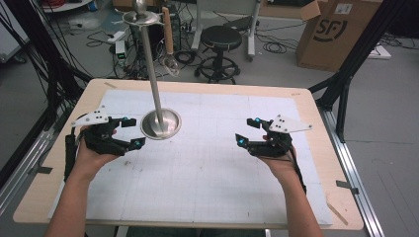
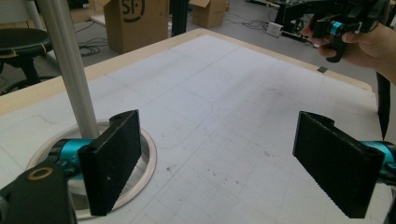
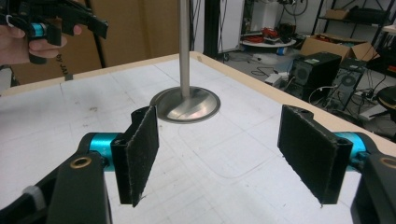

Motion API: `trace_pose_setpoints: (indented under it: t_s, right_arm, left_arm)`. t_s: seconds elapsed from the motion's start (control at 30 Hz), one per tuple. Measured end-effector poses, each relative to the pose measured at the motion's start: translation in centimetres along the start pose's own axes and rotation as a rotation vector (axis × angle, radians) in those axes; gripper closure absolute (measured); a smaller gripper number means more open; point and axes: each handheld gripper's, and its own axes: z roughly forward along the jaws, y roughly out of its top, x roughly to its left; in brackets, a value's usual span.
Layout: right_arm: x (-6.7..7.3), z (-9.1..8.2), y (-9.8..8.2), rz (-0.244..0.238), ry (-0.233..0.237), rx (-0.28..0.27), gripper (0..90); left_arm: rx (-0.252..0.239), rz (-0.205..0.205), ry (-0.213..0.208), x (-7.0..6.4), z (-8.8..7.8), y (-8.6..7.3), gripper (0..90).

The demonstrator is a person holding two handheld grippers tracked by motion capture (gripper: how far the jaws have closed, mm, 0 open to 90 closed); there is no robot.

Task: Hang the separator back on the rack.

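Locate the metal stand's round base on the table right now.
In the high view the round base sits on the white mat, left of centre toward the far edge, just beside the open left gripper; the right gripper is well apart.

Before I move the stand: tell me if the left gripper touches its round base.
Apart. The high view shows white mat between the left gripper and the round base; its jaws stand open.
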Motion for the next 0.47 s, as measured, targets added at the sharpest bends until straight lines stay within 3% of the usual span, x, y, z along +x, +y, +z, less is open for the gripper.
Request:
trace_pose_setpoints:
  t_s: [0.27, 0.47]
  right_arm:
    - [-0.40, -0.59, -0.02, 0.010, -0.022, -0.017, 28.6]
    - [-0.58, -0.57, -0.28, 0.009, -0.032, 0.000, 28.6]
  left_arm:
    - [-0.001, -0.002, 0.002, -0.12, 0.04, -0.09, 16.1]
    - [0.010, -0.004, 0.006, -0.10, 0.16, -0.14, 16.1]
